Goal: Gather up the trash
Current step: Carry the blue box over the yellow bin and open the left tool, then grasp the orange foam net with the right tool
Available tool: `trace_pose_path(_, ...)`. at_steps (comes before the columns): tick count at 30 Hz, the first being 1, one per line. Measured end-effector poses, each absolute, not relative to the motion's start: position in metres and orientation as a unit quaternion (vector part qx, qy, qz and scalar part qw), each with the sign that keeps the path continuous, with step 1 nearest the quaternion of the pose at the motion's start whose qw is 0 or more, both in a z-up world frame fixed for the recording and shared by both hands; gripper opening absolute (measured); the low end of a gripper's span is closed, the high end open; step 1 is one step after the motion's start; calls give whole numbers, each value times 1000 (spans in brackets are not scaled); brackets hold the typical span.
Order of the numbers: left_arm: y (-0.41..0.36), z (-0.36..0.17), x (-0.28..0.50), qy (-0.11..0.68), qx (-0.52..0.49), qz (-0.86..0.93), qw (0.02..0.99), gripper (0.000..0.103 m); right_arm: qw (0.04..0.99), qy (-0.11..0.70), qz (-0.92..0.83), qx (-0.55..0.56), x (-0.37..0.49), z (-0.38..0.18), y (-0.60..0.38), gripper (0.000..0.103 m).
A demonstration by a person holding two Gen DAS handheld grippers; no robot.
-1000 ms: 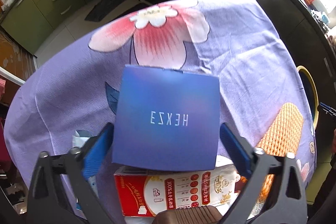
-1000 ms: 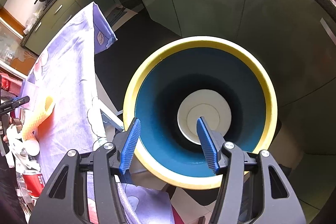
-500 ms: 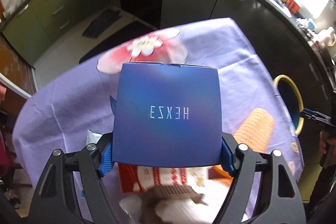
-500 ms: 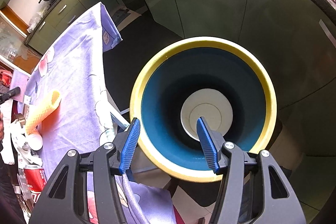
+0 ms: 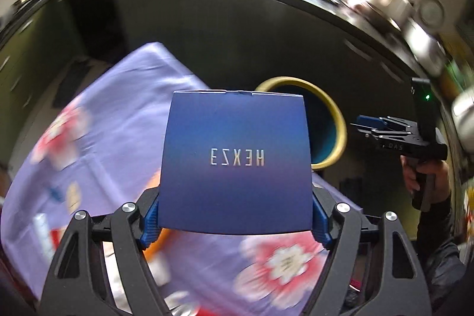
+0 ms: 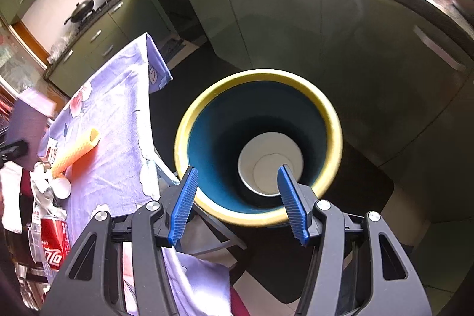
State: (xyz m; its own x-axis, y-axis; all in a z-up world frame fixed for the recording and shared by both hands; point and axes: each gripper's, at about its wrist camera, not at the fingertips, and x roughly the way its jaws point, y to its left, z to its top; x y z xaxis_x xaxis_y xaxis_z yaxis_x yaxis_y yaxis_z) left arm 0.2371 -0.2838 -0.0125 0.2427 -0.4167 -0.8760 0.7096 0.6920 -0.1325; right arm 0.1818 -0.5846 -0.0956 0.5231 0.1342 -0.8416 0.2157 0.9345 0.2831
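A flat blue box [image 5: 235, 162] with silver lettering sits clamped between the blue pads of my left gripper [image 5: 235, 215], which is shut on it and holds it in the air above the table's right edge. Behind the box stands the bin [image 5: 340, 126], yellow-rimmed and blue inside, on the floor beside the table. My right gripper [image 6: 237, 171] hangs open over the bin [image 6: 260, 74] with nothing between its fingers. A white cup [image 6: 269, 165] lies at the bin's bottom. In the left wrist view a hand holds the right gripper [image 5: 370, 122] at the far right.
The table [image 6: 118, 108] wears a purple floral cloth. On it lie an orange foam net tube [image 6: 77, 150], a white ball [image 6: 60, 187], crumpled wrappers and a red can [image 6: 53, 242]. Green cabinets and a dark counter curve behind the bin.
The left gripper closed on the blue box, lifted it off the table and swung it right, bringing the bin into view. The right gripper drew back slightly, still above the bin.
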Motion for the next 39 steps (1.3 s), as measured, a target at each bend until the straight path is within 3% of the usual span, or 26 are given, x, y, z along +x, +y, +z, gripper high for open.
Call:
trace_pose_path(11, -468, -87, 243, 514, 218, -407, 723, 75, 857, 465, -53, 217, 115, -105, -643, 62)
trace_pose_path(13, -478, -93, 242, 512, 229, -399, 725, 81, 854, 466, -55, 226, 109, -108, -651, 64)
trace_pose_path(17, -473, -87, 247, 513, 208, -399, 731, 81, 853, 466, -56, 229, 107, -110, -656, 64)
trace_pose_path(21, -434, -46, 244, 491, 166, -404, 754, 82, 855, 469, -39, 219, 115, -111, -642, 64)
trace_pose_path(24, -384, -6, 234, 455, 131, -405, 782, 89, 855, 476, -21, 205, 125, -109, -622, 64)
trace_pose_path(29, -263, 49, 216, 388, 72, -361, 845, 92, 859, 483, 17, 171, 145, -99, -575, 64)
trace_pose_path(33, -166, 56, 206, 334, 38, -284, 898, 96, 859, 487, 61, 146, 165, -85, -528, 64)
trace_pose_path(39, -44, 21, 204, 305, -4, -145, 941, 96, 842, 500, 151, 136, 212, -71, -439, 64)
